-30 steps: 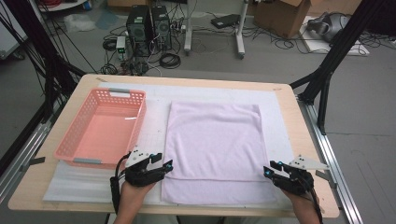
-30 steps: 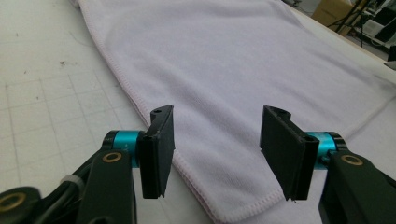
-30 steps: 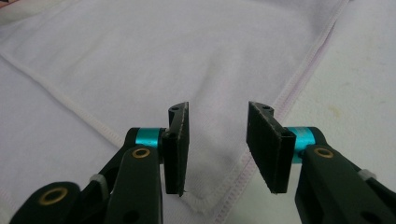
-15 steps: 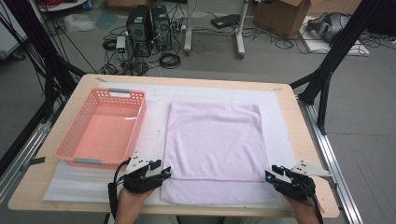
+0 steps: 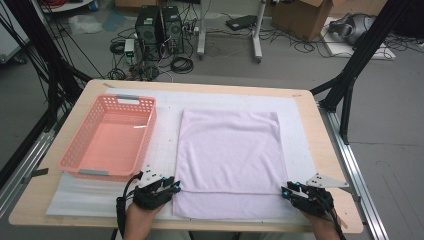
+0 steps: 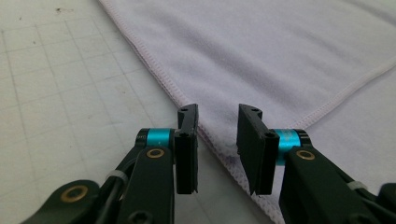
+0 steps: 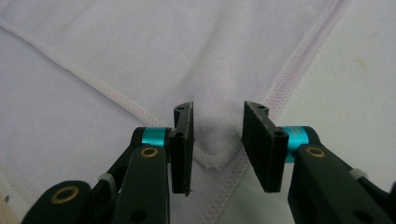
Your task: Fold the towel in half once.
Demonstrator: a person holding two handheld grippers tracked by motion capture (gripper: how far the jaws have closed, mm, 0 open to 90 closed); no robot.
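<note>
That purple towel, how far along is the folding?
One fold looks done: the towel has its near flap doubled over. Now the left gripper and right gripper, jaws just closing, straddle the upper layer's corners without pinching. Gripping, folding on and perhaps the pink basket remain.

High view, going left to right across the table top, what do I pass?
Pink basket → left gripper → lilac towel → right gripper.
</note>
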